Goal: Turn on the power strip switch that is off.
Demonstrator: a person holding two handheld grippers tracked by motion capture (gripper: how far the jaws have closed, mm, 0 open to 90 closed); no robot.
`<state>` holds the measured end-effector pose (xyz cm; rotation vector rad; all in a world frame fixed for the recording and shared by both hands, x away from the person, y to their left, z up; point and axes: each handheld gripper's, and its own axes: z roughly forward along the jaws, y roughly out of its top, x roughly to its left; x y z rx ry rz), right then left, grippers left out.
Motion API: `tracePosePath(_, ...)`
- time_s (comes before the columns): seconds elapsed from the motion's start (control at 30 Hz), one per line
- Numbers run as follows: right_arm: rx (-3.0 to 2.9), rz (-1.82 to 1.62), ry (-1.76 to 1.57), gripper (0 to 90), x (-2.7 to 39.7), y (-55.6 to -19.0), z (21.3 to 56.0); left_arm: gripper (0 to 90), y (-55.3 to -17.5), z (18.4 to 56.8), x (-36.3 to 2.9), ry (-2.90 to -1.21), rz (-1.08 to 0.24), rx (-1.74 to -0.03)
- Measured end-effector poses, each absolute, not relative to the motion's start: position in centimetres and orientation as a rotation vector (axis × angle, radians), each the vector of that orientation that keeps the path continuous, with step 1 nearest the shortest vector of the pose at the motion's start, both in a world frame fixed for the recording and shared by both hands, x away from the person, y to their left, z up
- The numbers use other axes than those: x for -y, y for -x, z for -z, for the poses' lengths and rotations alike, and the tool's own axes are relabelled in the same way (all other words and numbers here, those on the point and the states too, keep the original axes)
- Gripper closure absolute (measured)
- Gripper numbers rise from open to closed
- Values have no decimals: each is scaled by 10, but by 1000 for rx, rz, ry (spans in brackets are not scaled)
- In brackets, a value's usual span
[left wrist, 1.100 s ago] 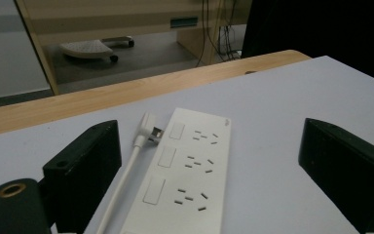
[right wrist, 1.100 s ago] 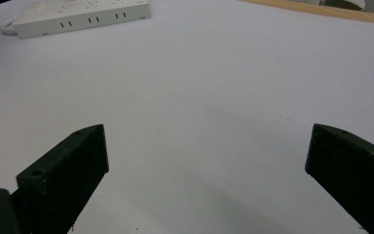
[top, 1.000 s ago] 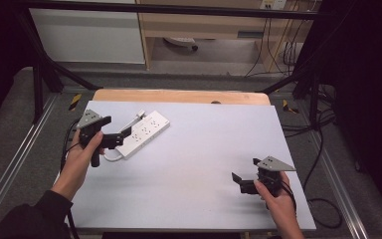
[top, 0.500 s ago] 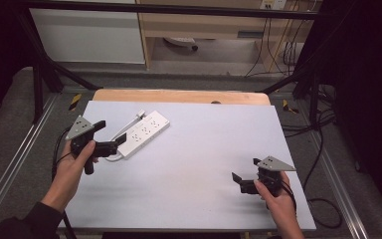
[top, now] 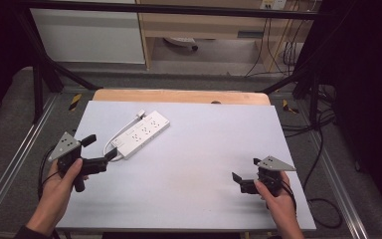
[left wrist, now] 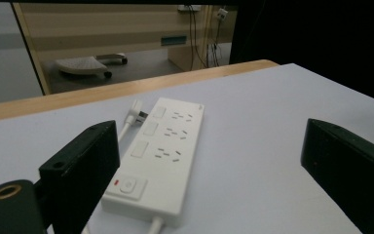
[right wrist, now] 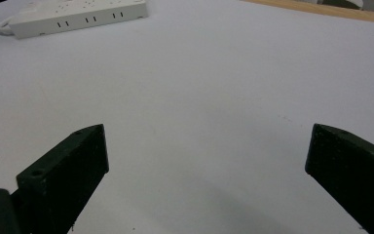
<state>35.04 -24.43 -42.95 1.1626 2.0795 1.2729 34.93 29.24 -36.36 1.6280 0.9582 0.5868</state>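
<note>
High view first: a white power strip (top: 142,135) lies flat on the desk (top: 199,164), in the left half and nearer the far edge than the near one, set on a slant. Its switch end points toward the near left corner; its far end points toward the middle of the far edge. A white cord (top: 110,142) loops out of the switch end, and a plug (top: 140,114) rests just beside the strip's far end.

Left gripper (top: 98,152) now, held in the person's left hand (top: 57,191) at the desk's left edge. Jaws wide apart, nothing between them, aimed at the strip's switch end. The nearer jaw tip sits just beside that end; whether it touches, I can't tell from up here.

Left gripper view: the strip (left wrist: 159,157) runs away from the camera between the two black jaws, closer to the left one, switch with its red mark nearest, three banks of sockets beyond, and the plug (left wrist: 135,110) off at the far left side.

Over on the right, the right gripper (top: 239,181) sits low near the near right corner, in the right hand (top: 278,201), well apart from the strip. Right gripper view: jaws spread wide over bare desk, gripping nothing, with the strip (right wrist: 73,17) far off at the top left.
</note>
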Motion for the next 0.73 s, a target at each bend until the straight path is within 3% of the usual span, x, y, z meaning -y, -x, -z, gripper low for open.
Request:
tracePosePath(0.33, -2076, -1273, -1165, 26, 245, -352, 430, 73, -323, 394, -293, -1646, -563, -996)
tracePosePath(0.47, -2075, -1264, -1168, 26, 245, -352, 430, 80, -318, 407, -287, -1694, -617, -1008)
tracePosePath(0.73, -2065, -1141, -1252, 28, 249, -360, 440, 102, -327, 436, -278, -1814, -530, -1115)
